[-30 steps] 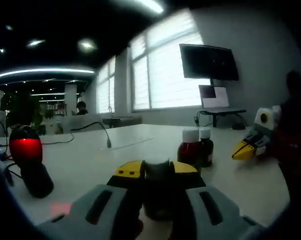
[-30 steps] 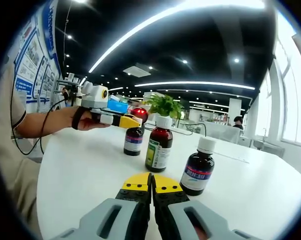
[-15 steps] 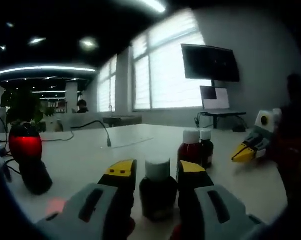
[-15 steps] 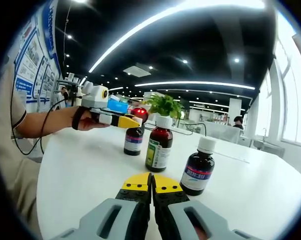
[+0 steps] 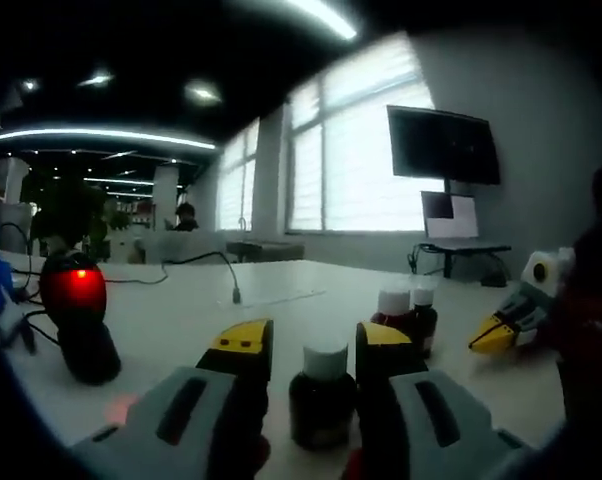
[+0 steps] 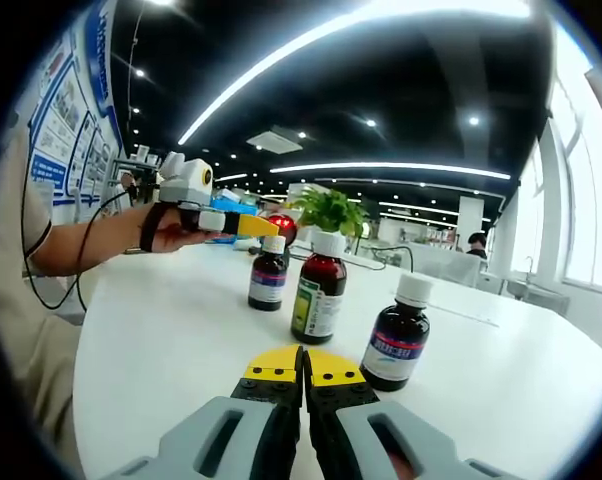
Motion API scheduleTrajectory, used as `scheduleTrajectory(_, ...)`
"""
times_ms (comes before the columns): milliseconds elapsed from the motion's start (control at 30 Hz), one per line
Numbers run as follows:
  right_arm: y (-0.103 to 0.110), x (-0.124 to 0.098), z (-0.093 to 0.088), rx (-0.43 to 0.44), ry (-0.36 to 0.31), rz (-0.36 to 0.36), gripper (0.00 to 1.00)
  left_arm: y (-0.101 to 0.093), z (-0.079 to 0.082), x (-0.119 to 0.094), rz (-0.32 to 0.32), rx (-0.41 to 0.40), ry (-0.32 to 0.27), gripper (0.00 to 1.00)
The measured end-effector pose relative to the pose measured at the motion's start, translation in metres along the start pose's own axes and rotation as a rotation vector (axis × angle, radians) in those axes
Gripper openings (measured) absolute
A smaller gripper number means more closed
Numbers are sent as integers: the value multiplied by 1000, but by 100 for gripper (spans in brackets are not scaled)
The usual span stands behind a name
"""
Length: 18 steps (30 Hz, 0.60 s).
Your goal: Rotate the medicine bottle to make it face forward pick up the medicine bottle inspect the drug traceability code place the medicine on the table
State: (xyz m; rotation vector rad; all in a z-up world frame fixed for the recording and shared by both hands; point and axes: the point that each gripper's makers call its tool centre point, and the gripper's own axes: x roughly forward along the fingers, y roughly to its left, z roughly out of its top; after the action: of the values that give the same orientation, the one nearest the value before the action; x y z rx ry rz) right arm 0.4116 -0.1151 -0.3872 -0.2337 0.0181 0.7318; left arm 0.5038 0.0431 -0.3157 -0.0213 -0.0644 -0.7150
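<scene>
- Since a second ago the left gripper (image 5: pixel 314 350) has let go of the small dark medicine bottle (image 5: pixel 321 395) and lifted off it; the right gripper view confirms this, with the left gripper (image 6: pixel 243 226) now held above and clear of that bottle (image 6: pixel 269 273), which it earlier had at its tips.
- The left jaws are spread apart, yellow tips on either side of the bottle's white cap, not touching it as far as the view shows. The bottle stands upright on the white table (image 5: pixel 181 320).
- The right gripper (image 6: pixel 303 367) has not moved: its yellow-tipped jaws are pressed together with nothing between them, low over the table.
- Just beyond the right jaws stand a tall bottle with a green label (image 6: pixel 318 286) and, to its right and nearer, a short bottle with a blue label (image 6: pixel 395 333); both upright.
- In the left gripper view these two bottles (image 5: pixel 406 312) stand close together beyond the right jaw.
- Far left on the table sits a black device with a red glowing light (image 5: pixel 77 318).
- A person's hand (image 6: pixel 171 232) holds the left gripper.
</scene>
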Motion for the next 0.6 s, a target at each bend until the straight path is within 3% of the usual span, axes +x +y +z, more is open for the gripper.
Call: scheduleTrajectory(600, -2, -1, 0, 4, -1, -5, 0, -5, 26, -32, 147, 140, -50, 9)
